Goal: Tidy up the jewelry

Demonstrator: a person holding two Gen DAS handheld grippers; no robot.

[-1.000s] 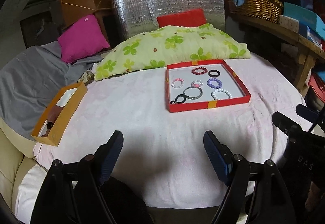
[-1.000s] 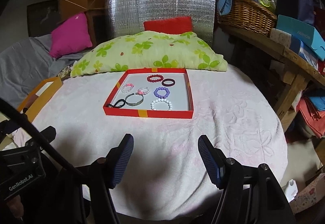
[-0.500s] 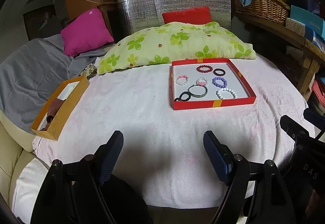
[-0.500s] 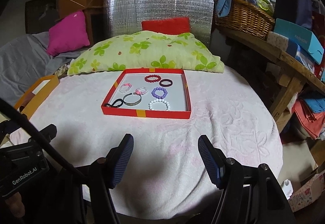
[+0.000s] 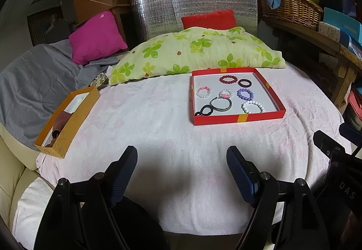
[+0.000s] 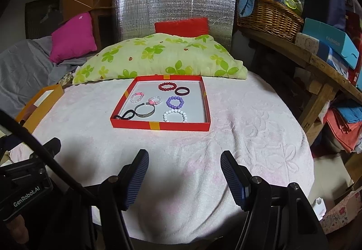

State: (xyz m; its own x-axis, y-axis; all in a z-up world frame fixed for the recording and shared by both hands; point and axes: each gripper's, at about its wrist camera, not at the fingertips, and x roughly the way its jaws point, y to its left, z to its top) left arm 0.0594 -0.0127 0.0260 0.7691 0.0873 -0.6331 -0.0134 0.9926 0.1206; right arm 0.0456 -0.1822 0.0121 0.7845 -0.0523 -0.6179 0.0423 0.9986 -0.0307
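We note black-framed tongs (image 5: pixel 182 173) with ribbed navy pads (image 6: pixel 138 178), silver screws, a black cable, "GenRobot.AI" lettering.

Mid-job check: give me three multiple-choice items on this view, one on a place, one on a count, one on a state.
1. Where does the white bead bracelet lie in the red tray?
A. near-right corner
B. far-left corner
C. outside it

2. How many pieces lie in the tray?
A. four
B. eight
C. twelve

3. What state is the right claw in?
A. shut on a bracelet
B. open, holding nothing
C. shut, holding nothing

Answers:
1. A, it lies by the tray's near wall, right of the dark open bangle.
2. B, eight separate rings and bands show on the white floor.
3. B, its jaws stand apart over bare pink cloth.
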